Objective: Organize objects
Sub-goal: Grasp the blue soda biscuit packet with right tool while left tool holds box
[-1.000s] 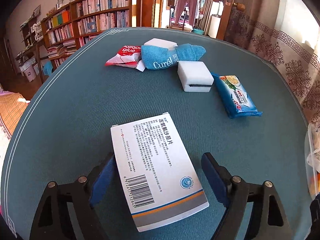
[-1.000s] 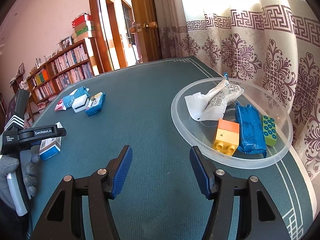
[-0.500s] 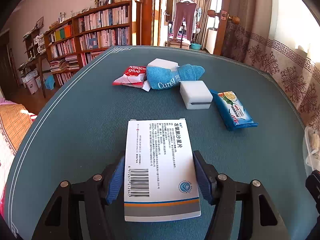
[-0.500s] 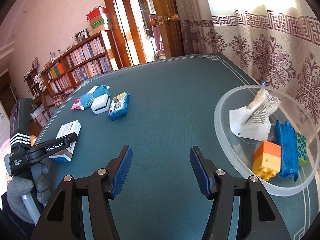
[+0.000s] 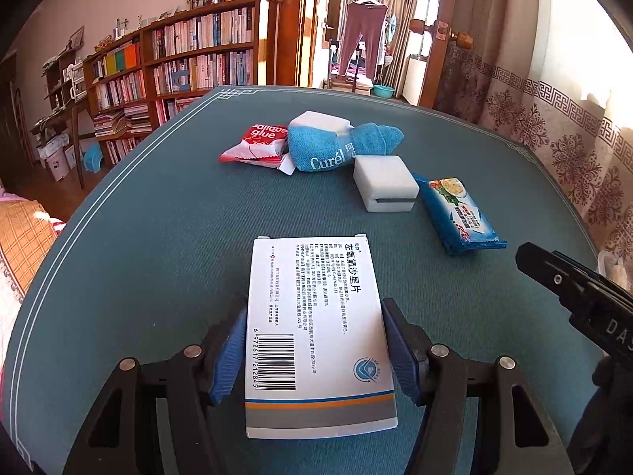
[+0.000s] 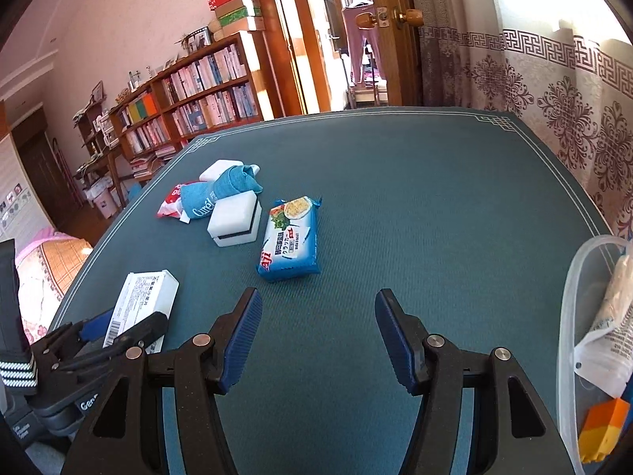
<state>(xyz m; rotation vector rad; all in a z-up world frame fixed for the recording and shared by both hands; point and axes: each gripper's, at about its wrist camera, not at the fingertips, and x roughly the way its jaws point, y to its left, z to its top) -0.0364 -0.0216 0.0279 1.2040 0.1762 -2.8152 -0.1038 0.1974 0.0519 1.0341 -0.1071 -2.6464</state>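
The left gripper is clamping a white medicine box by its long sides, both blue pads pressed against it; its jaws have just been closing onto the box. The box is lying flat on the teal table, near the table's left edge, barcode end toward the camera. The right gripper is hanging with its jaws spread and nothing between them, over a broad bare stretch of tabletop.

Farther along the table a cluster is sitting together: a red glue packet, a rolled blue Curél towel overlapping a white block behind it, a white sponge block touching the towel, and a blue cracker packet just beside that. Open cloth is running between the box and this cluster.

At the table's right edge, a clear plastic bowl is holding a white pouch and what may be an orange toy brick, partly cut off.
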